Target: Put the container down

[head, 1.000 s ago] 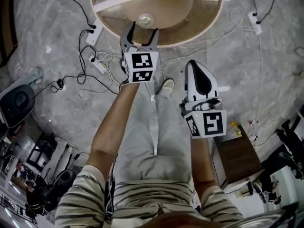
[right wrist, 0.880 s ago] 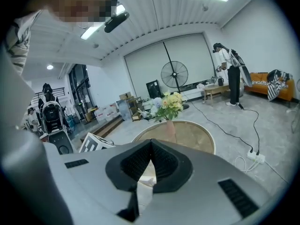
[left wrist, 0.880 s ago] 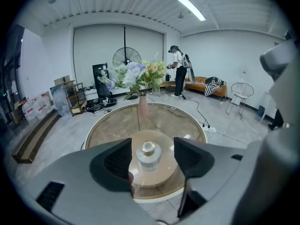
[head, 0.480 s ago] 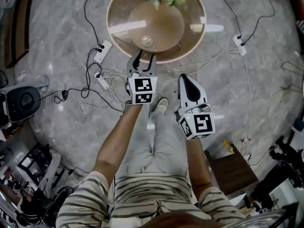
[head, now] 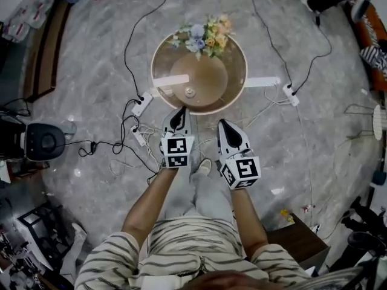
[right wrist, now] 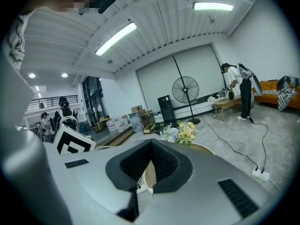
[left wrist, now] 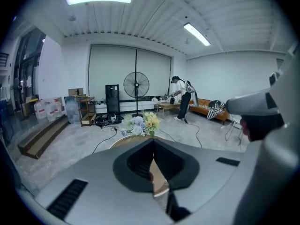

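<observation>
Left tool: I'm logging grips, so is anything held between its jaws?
No, the left tool has its jaws shut against each other with nothing between them.

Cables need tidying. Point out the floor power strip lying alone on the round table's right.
The power strip right of the round table; the other two, an upper strip and a lower strip, lie together off its left edge.

Left claw point(head: 181, 112), right claw point(head: 223, 124) closed, empty

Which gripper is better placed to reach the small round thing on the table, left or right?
Left, probably. The left gripper points almost straight at the round thing and is nearer the table; the right gripper sits farther aside. Both are shut, empty.
</observation>
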`<state>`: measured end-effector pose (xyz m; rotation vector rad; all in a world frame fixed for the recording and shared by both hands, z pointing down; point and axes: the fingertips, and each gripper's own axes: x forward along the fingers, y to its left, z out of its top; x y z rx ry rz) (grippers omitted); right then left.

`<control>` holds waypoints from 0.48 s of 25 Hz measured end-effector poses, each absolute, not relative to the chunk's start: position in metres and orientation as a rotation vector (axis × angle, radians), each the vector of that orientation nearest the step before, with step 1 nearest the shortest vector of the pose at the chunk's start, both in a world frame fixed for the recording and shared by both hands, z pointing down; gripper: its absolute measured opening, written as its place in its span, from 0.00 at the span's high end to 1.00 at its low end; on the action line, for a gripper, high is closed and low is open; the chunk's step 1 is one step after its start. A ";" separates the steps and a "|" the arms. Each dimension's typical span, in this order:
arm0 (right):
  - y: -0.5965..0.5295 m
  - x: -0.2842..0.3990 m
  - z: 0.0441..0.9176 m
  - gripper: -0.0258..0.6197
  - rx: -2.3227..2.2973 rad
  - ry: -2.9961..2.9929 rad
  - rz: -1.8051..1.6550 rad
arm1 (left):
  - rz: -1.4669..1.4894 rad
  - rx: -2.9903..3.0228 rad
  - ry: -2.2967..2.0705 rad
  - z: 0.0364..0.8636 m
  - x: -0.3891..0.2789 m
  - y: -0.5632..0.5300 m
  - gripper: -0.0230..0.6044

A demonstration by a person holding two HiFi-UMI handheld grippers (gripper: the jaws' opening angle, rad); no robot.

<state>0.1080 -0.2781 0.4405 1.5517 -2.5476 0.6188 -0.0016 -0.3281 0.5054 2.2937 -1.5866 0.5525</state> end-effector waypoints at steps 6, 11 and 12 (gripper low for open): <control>-0.270 0.108 0.396 0.95 1.556 -2.578 0.572 | 0.481 2.336 -1.581 0.448 0.003 -0.311 0.97; -0.260 0.104 0.362 0.95 1.547 -2.609 0.525 | 0.447 2.352 -1.594 0.405 0.003 -0.293 0.97; -0.259 0.104 0.355 0.95 1.547 -2.616 0.514 | 0.440 2.356 -1.602 0.396 0.002 -0.290 0.97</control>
